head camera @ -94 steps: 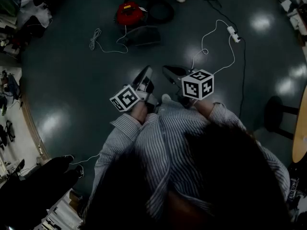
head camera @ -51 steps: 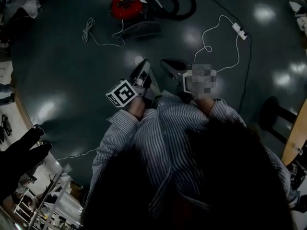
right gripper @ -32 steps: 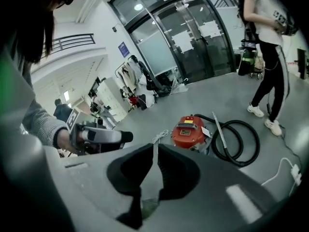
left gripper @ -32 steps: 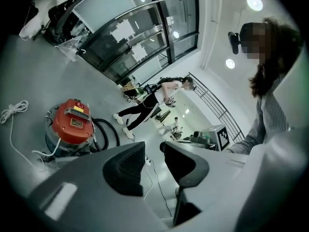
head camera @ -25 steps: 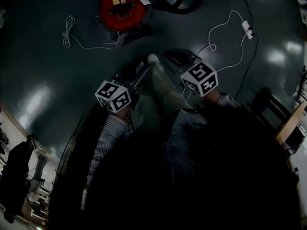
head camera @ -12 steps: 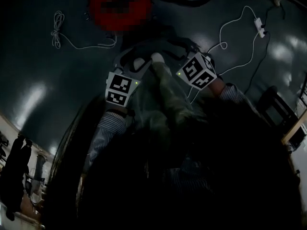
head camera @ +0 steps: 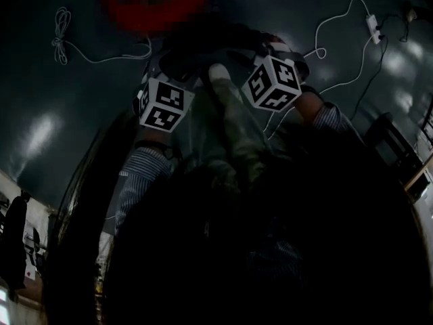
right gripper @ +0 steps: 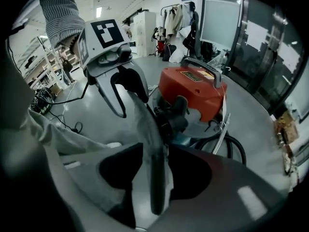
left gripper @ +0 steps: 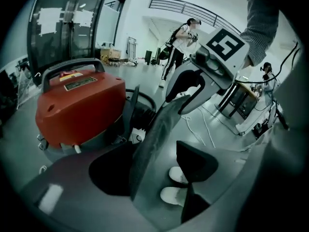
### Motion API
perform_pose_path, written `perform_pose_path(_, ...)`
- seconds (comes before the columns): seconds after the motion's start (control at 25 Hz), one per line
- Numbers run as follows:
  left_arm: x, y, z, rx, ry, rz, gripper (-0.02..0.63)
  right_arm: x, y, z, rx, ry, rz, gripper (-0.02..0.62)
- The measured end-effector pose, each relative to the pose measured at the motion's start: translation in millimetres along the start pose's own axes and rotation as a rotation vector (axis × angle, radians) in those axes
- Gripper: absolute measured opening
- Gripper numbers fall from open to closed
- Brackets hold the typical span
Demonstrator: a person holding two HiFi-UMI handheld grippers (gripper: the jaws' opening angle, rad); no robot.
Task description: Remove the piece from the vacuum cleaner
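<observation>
Look at the left gripper point(right gripper: 133, 105) and the right gripper point(left gripper: 175, 105), both just opened wide and pinching nothing yet, facing each other with the thin grey piece point(right gripper: 154, 178) on edge in both gaps, long side running from claw to claw, right beside the red vacuum cleaner point(left gripper: 79, 100).

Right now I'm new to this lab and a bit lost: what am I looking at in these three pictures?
No robot here: a person holds a two-jaw tool in each hand. The dark picture comes from a camera on their head, looking down; the other two cameras ride on the tools. The left gripper shows in the right gripper view, the right gripper in the left one. Both pairs of jaws have just been opening and stand apart, nothing between them. On the floor stands a red vacuum cleaner with a black hose; white cables lie nearby.
</observation>
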State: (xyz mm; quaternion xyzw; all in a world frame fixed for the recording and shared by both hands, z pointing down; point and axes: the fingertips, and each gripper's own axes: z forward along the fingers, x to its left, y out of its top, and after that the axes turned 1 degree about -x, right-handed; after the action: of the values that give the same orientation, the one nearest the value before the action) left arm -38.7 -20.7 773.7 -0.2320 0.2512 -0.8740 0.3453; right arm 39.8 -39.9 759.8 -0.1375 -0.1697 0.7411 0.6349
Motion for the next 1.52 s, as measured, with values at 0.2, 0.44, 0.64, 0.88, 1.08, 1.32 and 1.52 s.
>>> perform_pose_path(0.2,12.3,-3.8,8.8,-0.003,0.033,0.026,0.136,-5.1,-4.7,8.5,-0.004,-0.018,0.036,0.107)
perform_pose_path(0.44,7.2,-7.8,16.8,0.016,-0.014,0.031,0.098,-6.6,-5.1,13.6,-0.002,-0.001,0.063,0.035)
perform_pose_path(0.64,0.3,-10.5,19.5,0.023,-0.051,0.001,0.061,-9.2,-2.9,14.9,0.009,0.027,0.091,0.017)
perform_pose_path(0.88,-6.5,-8.8,17.4,-0.010,-0.080,-0.077,0.050,-1.8,-3.8,8.9,0.031,0.060,0.110,0.015)
perform_pose_path(1.08,-17.8,-16.6,17.1,0.006,-0.087,-0.050,0.043,12.9,-5.1,3.3,0.048,0.065,0.068,0.014)
perform_pose_path(1.32,-24.9,-17.8,15.5,0.004,-0.090,-0.103,0.041,13.8,-4.8,0.6,0.051,0.080,0.113,0.014)
perform_pose_path(1.52,-22.1,-19.9,16.1,0.023,-0.104,-0.100,0.040,25.2,-2.4,-0.2,0.044,0.094,0.160,0.014)
